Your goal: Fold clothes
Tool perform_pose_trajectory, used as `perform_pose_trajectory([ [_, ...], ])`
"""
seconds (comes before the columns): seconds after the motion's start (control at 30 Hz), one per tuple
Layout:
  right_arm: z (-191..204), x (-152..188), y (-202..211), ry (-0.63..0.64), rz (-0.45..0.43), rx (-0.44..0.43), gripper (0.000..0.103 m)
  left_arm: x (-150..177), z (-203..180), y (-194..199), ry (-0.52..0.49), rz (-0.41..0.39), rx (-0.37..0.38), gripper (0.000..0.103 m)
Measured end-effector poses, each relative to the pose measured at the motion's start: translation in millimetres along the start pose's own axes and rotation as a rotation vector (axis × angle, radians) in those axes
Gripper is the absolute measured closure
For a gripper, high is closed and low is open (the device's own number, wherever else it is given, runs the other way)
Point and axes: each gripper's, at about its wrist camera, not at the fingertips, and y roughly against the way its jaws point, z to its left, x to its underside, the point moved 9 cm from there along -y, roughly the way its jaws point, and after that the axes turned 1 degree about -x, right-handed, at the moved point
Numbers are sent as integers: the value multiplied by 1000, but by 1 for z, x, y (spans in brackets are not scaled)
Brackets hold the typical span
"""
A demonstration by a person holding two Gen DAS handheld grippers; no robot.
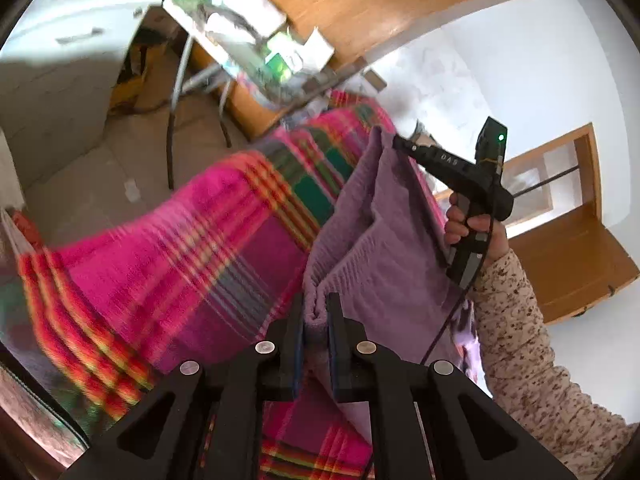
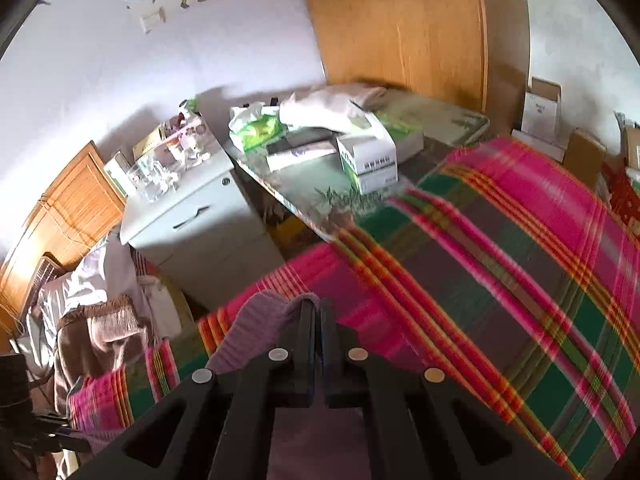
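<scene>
The left gripper [image 1: 315, 312] is pinched tight on a bunched corner of the purple garment [image 1: 384, 240], and the right gripper [image 1: 394, 142] is clamped shut on another corner farther off. The cloth hangs slack between them above the pink plaid blanket [image 1: 180, 248]. By the look of it the fold is barely begun: the garment is up and creased, nothing lies flat or squared, so every fold is left.
</scene>
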Motion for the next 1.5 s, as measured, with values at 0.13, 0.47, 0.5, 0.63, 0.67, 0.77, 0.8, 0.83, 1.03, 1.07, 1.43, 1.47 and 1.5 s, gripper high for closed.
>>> perform_pose_trajectory([
  [0.13, 9, -14, -11, -30, -16, -14, 101, -16, 16, 24, -14, -88, -111, 103],
  [0.47, 16, -8, -33, -38, 30, -23, 101, -8, -18, 2, -180, 31, -128, 88],
  [0.5, 15, -7, -32, -41, 29, -25, 101, -4, -22, -1, -195, 55, -120, 82],
  [0.63, 15, -5, -30, -23, 18, -11, 101, 9, -20, 0, -134, 118, -110, 70],
  [0.67, 16, -5, -30, -19, 16, -10, 101, 13, -21, 0, -132, 136, -111, 69],
  [0.77, 16, -3, -30, -36, 14, -26, 101, 26, -26, -4, -148, 192, -133, 68],
  [0.8, 14, -3, -29, -47, 13, -34, 101, 30, -27, -6, -157, 204, -137, 68],
  [0.83, 13, -2, -29, -63, 13, -45, 101, 31, -26, -8, -150, 207, -138, 68],
  [1.03, 10, 1, -25, -72, 10, -53, 101, 18, -16, -25, 7, 182, -85, 68],
  [1.07, 9, 1, -24, -75, 8, -53, 101, 16, -16, -27, 29, 177, -74, 69],
  [1.43, 7, -2, -21, -67, -10, -13, 101, 0, -15, -35, 24, 102, -99, 93],
  [1.47, 7, -4, -21, -67, -14, -11, 101, -3, -14, -33, 27, 88, -91, 94],
  [1.5, 8, -6, -20, -69, -17, -12, 101, -6, -15, -30, 23, 74, -83, 94],
])
